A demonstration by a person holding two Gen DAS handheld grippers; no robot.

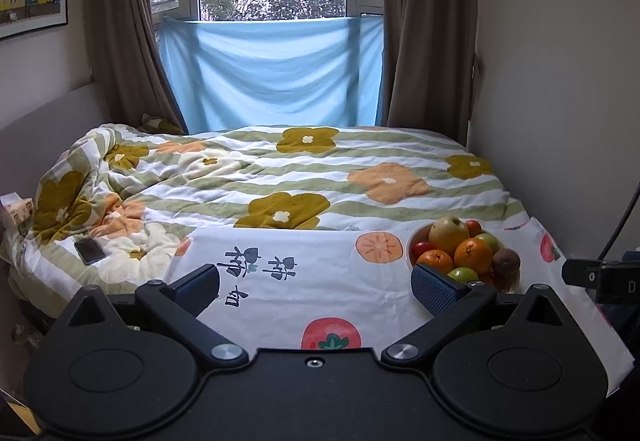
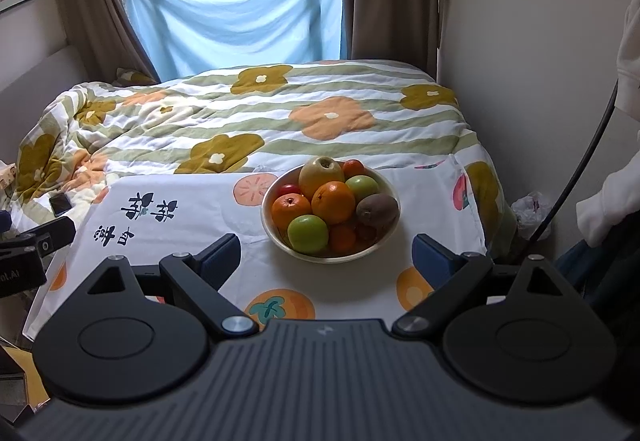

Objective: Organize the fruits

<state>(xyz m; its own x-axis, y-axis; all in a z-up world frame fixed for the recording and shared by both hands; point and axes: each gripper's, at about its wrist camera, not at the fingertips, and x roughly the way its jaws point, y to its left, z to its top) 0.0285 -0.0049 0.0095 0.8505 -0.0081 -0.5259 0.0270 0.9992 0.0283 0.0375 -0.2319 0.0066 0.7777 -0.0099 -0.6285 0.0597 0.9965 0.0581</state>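
Note:
A white bowl [image 2: 269, 201] piled with fruit stands on a fruit-printed white cloth [image 2: 192, 213] spread over the near end of a bed. The pile holds a yellow pear [image 2: 321, 171], oranges [image 2: 333, 202], green apples [image 2: 308, 234], a brown kiwi [image 2: 377, 208] and small red fruits. My right gripper [image 2: 327, 259] is open, its fingers either side of the bowl's near rim and short of it. In the left wrist view the bowl [image 1: 412, 245] sits at the right, partly behind my right finger pad [image 1: 434, 291]. My left gripper [image 1: 316, 287] is open over bare cloth, left of the bowl.
A flowered quilt [image 1: 280, 177] covers the bed behind the cloth, bunched up at the left. A dark phone [image 1: 90, 251] lies on it at the left. The wall runs close along the right. A person's white sleeve [image 2: 608, 209] and a black cable [image 2: 580, 177] are at the right.

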